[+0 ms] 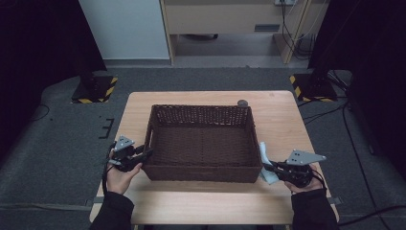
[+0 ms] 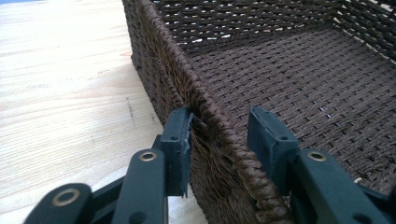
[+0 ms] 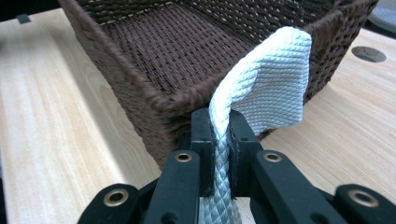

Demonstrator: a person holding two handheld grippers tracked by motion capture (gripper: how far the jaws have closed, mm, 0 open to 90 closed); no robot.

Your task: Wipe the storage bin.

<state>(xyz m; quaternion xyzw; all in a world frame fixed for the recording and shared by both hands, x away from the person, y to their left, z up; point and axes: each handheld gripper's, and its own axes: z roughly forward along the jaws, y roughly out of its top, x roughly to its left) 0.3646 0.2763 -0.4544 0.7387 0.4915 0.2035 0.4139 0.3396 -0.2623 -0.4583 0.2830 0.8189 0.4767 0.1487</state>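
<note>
Table [image 1: 143,201]: we see a light wooden top that carries everything; its near edge lies by the person's sleeves, which leaves both hands room at the basket's two near corners.

Basket [image 1: 201,143]: we note a dark brown woven basket, rectangular, standing square in the middle of the table with its long sides parallel to the near and far edges. Its floor is bare, so we judge it to be the place the cloth is meant for.

Cloth [image 3: 268,88]: white, waffle-textured, outside the basket at its near right corner, towards the table's right edge. In the right gripper view it rises from the jaws and folds over beside the basket's corner; we cannot tell whether it touches the rim.

Right gripper [image 3: 219,140]: both jaws are clamped tight on the cloth's lower part. We judge the pinch at one end lets the rest hang free for lifting over the wall.

Left gripper [image 2: 219,140]: the jaws straddle the basket's left wall near its near corner, one outside and one inside. The outer pad sits against the weave; a gap shows at the inner pad, so we read it as not clamping. We judge it is there to steady the basket.

Round insert [image 1: 242,102]: small grey disc in the tabletop near the far edge, behind the basket's far right corner, apart from the work.
</note>
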